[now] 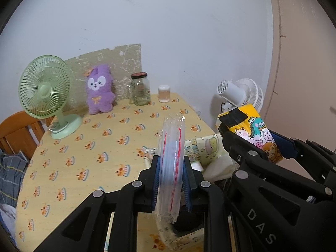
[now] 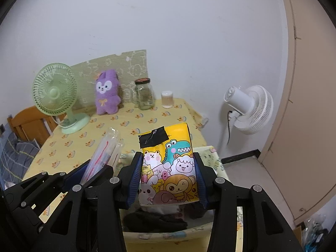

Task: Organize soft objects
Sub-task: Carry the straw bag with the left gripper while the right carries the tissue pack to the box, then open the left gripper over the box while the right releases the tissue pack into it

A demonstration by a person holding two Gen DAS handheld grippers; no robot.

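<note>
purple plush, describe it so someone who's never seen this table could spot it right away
Start at the table with the yellow patterned cloth and look to its far edge by the wall. The purple plush stands between the green desk fan and the glass jar, the only fuzzy thing there, with a white face.

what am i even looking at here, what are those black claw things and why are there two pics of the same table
The black claws are two-finger grippers that a person holds, one in each hand; there is no robot arm. Each carries a wide-angle camera looking along its fingers, so you get one picture per hand of the same moment.

In the left hand's picture, the left gripper is shut on a clear plastic pack with red lines. In the right hand's picture, the right gripper is shut on a yellow cartoon-animal pack.

Farther back on the table, which has a yellow patterned cloth, stand a green fan, a purple plush toy, a glass jar and a small cup. A white fan stands beside the table.
</note>
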